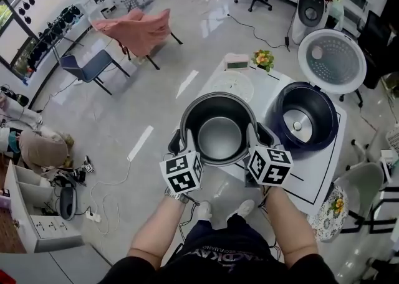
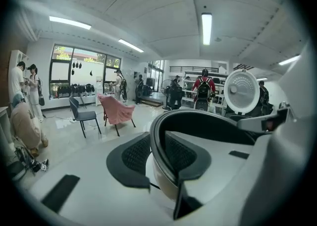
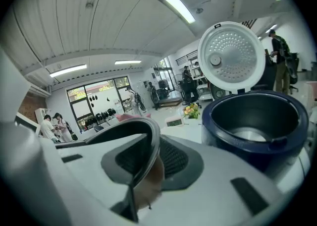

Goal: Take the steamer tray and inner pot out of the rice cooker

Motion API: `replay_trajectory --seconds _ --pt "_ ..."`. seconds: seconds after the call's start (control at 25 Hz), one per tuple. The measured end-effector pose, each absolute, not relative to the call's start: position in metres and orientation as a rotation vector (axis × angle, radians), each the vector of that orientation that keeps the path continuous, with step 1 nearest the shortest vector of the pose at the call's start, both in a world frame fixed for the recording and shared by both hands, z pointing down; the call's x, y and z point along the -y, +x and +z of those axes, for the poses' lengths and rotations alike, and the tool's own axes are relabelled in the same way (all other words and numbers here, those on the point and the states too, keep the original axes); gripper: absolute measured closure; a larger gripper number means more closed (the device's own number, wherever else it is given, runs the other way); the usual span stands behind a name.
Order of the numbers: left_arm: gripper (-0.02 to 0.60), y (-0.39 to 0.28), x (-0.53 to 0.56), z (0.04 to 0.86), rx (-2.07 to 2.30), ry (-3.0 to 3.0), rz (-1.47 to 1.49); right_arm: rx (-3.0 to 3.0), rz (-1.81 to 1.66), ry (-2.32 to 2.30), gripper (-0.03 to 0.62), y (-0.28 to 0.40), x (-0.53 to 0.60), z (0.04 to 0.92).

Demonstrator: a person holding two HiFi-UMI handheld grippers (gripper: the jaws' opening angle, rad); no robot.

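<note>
The dark metal inner pot hangs in front of me, out of the cooker, held by its rim from both sides. My left gripper is shut on the pot's left rim, one pad inside and one outside. My right gripper is shut on the right rim the same way. The navy rice cooker stands open on the table to the right, its lid tipped back. A white perforated steamer tray lies flat on the table behind the pot.
The white table also carries a small flower pot and a small clock. A chair draped in pink cloth and a blue chair stand on the floor to the left. People stand far off.
</note>
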State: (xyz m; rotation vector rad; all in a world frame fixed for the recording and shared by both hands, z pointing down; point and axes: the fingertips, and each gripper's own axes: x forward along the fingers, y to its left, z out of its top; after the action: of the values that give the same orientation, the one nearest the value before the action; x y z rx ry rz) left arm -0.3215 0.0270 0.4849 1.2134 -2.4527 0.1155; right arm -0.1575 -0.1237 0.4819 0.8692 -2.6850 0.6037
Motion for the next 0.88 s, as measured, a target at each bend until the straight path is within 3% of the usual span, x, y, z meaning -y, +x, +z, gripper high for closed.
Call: replay_trajectory --seconds 0.88 --pt "0.489 -0.312 0.02 0.57 2.225 1.351 0.217 2.463 0.718 1.078 0.519 -0.126 0.147 0.571"
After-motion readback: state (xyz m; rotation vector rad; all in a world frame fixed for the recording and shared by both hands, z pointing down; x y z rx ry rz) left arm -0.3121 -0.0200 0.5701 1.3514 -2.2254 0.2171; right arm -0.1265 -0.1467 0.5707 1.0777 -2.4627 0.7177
